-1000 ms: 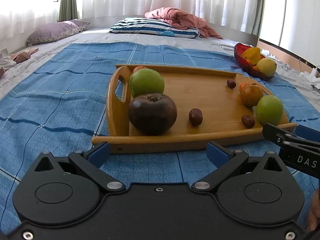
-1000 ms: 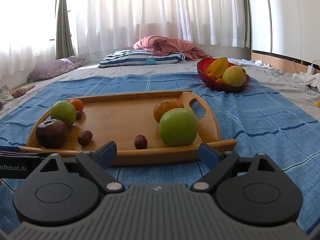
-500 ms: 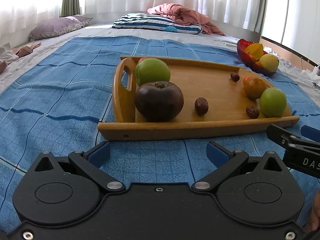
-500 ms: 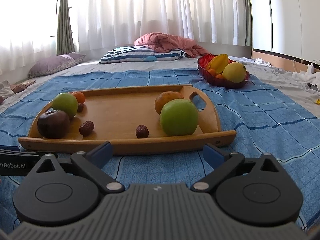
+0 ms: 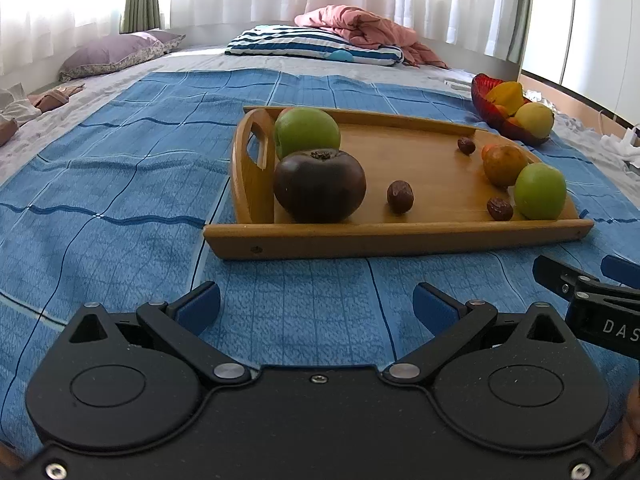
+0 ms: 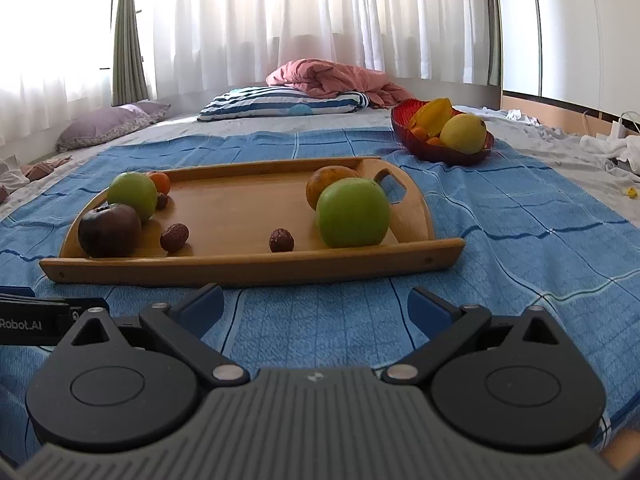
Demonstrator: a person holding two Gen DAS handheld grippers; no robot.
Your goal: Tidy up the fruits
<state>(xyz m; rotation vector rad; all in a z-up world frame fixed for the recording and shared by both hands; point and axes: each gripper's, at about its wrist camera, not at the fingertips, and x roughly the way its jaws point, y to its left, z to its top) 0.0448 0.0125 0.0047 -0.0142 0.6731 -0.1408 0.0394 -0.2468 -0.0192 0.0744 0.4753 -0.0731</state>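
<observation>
Both my claws spread wide, gripping nothing: left claw [image 5: 316, 304], right claw [image 6: 314, 306], hovering over blue blanket [image 5: 120, 200] before wooden tray [image 6: 248, 266]. Dark fruit [image 5: 320, 186], green apple [image 5: 307, 131] at tray's left end; second apple [image 6: 353, 213] at right end. Red fruit bowl [image 6: 436, 150] beyond tray's far right corner.

Both wrist cams sit low over the blue blanket [image 5: 120, 200], looking fwd along each tool's fingers. Left cam faces the wooden tray [image 5: 400, 236] from its left-handle end, near. Right cam sees the tray [image 6: 256, 268] from the right-handle end. Shared: tray, red bowl [image 6: 412, 140], pillows, curtains; each cam catches the other tool at frame edge.
</observation>
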